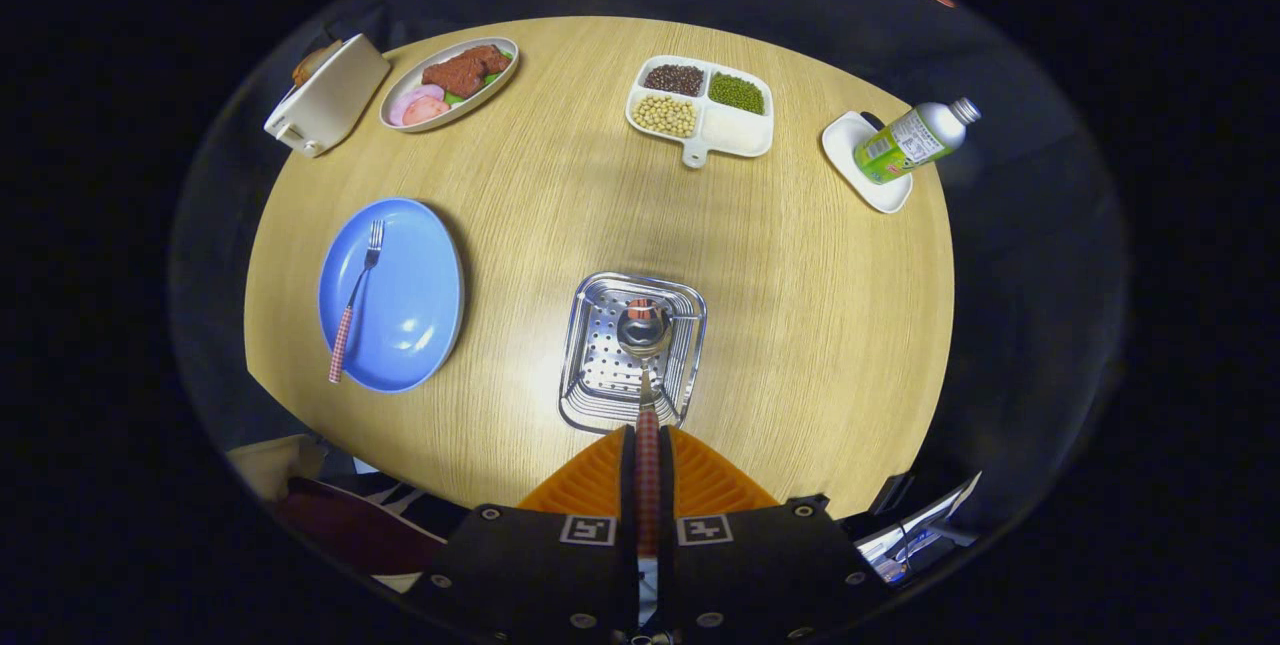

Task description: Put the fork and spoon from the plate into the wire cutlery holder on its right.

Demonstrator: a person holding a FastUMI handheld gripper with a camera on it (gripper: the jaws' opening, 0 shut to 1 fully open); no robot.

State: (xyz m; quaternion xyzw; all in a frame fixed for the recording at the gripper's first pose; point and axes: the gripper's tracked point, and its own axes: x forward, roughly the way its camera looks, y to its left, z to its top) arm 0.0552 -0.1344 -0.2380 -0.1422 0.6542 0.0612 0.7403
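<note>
My gripper (pixel 647 445) is shut on the checked red-and-white handle of a spoon (pixel 643 327). The spoon's metal bowl hangs just ahead of the fingers, over the steel wire cutlery holder (pixel 590 365), which stands on the wooden table directly beyond the fingertips. To the holder's left lies a blue oval plate (pixel 410 310). A fork (pixel 355 300) with the same checked handle rests on that plate, tines pointing away from me.
At the table's far side stand a white toaster (pixel 325 100), an oval dish of meat (pixel 450 83), a divided tray of beans (pixel 700 108) and a small white dish (pixel 850 150) with a tilted metal bottle (pixel 915 140). The table's near edge (pixel 420 470) curves below.
</note>
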